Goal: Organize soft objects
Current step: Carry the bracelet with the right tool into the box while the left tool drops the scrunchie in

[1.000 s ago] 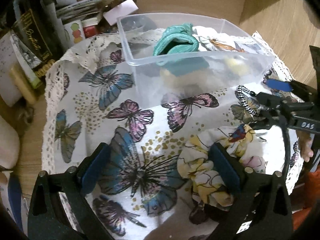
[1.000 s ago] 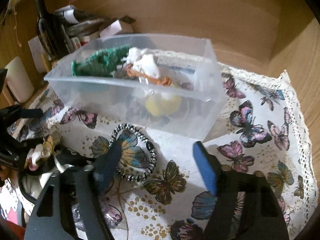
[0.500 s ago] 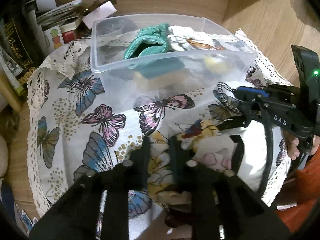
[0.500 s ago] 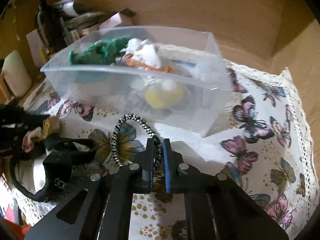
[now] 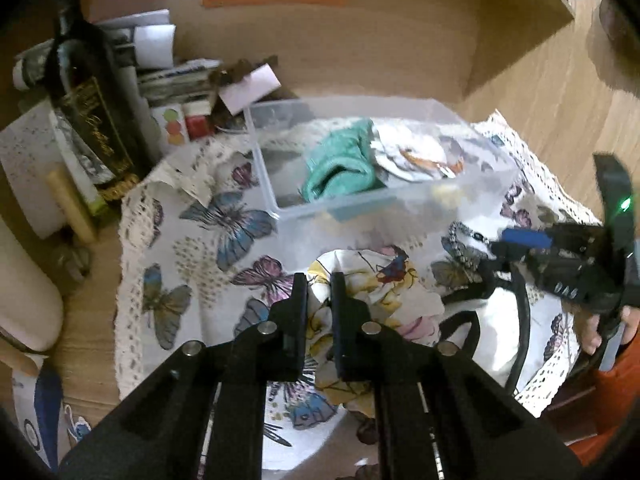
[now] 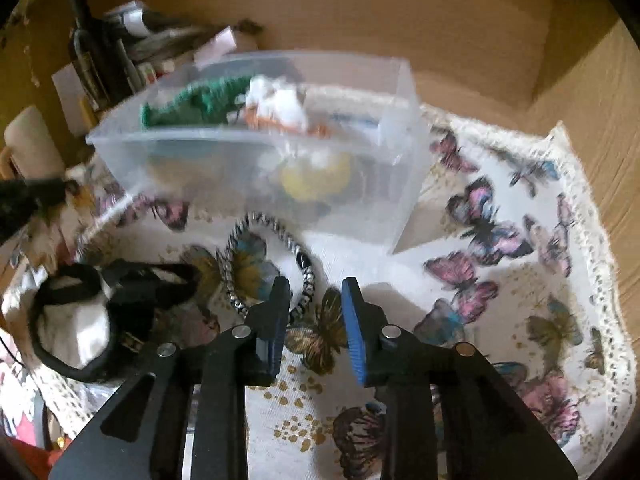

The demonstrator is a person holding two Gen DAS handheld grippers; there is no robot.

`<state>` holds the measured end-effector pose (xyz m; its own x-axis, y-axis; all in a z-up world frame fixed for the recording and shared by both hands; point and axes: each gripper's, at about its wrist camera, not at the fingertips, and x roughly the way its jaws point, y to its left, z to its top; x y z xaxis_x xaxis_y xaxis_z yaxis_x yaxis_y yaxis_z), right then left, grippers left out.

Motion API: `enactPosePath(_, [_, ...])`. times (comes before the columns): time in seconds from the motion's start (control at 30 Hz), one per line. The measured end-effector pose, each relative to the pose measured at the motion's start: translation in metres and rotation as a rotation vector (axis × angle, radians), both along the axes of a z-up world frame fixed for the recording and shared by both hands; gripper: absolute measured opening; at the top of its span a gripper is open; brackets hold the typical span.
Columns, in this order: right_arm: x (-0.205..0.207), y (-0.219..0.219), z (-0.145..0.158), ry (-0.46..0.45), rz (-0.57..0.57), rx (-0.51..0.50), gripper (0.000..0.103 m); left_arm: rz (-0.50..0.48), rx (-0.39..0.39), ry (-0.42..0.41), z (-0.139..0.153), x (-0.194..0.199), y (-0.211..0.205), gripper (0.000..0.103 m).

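Observation:
My left gripper [image 5: 320, 284] is shut on a floral yellow-and-white scrunchie [image 5: 372, 284], held just above the butterfly cloth [image 5: 200, 240]. A clear plastic bin [image 5: 400, 216] stands behind it with a teal cloth [image 5: 340, 164] and a white printed piece [image 5: 416, 152] inside. In the right wrist view my right gripper [image 6: 316, 292] is partly open, its left finger beside a black-and-white braided hair band [image 6: 272, 264] lying on the cloth. The bin [image 6: 404, 184] is beyond it. A black hair band [image 6: 72, 312] lies at the left.
A dark bottle [image 5: 92, 96], papers and small boxes [image 5: 176, 80] crowd the back left beside the bin. A pale roll [image 5: 24, 300] lies at the left edge. Wooden walls [image 5: 400, 40] enclose the back and right. The cloth's lace edge [image 6: 592, 260] runs along the right.
My left gripper closed on the floral scrunchie and lifted it slightly. My right gripper closed on the braided band, then opened again, and the band lies on the cloth.

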<state>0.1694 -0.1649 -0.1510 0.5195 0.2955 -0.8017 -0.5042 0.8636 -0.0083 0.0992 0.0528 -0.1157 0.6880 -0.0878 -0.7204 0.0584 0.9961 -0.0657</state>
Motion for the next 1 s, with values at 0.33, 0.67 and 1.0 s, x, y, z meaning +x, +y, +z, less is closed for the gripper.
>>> enactPosePath(0.33, [-0.011,0.007,0.000,-0.066,0.010,-0.028,0.006,0.043,-0.012,-0.065,0.018,-0.002,0.011,0.010])
enactPosePath(0.67, [-0.026,-0.001,0.058,-0.240,0.004,0.041,0.006,0.057,-0.028,-0.191,0.058,-0.001,0.012,0.010])
enactPosePath(1.0, [-0.004,0.014,0.101,-0.367,-0.014,0.101,0.006,0.121,-0.002,-0.274,0.085,0.019,0.014,0.010])
